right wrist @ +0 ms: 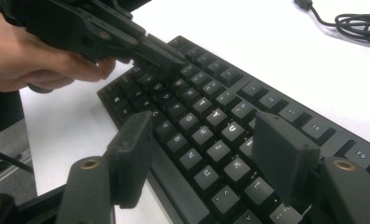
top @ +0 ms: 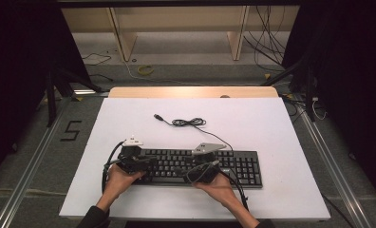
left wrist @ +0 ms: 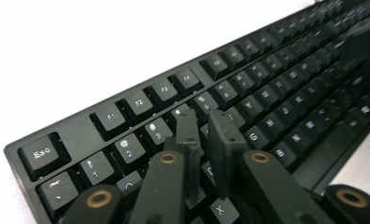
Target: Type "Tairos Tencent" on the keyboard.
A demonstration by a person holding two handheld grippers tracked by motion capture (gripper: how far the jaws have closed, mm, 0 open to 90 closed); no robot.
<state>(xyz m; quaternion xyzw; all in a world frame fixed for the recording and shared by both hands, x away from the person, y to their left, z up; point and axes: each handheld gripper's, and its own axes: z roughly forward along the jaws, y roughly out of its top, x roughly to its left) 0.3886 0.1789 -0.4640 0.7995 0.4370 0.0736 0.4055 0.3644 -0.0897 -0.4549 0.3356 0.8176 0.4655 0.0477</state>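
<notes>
Since both hands come in from the near edge of the bench, the keyboard lies straight ahead of them, its long axis running left to right across the white top, square to the way the tongs point. Nearest of all are the left tongs, tilted down over the keyboard's left end: their jaws stand nearly together with a slim gap and nothing between them, tips over the number row and the letters just below it, though whether they touch a key I cannot tell. Seen from above, the left tongs sit at the board's left end, and the right tongs sit near its middle, so each hand covers its own half. Those right tongs are spread wide over the J, K and N keys, empty, with the left hand farther off beyond them. My judgement is that any key left of centre falls to the left tongs. Farthest back, the keyboard's cable trails loose toward the bench's far side, its plug free.
</notes>
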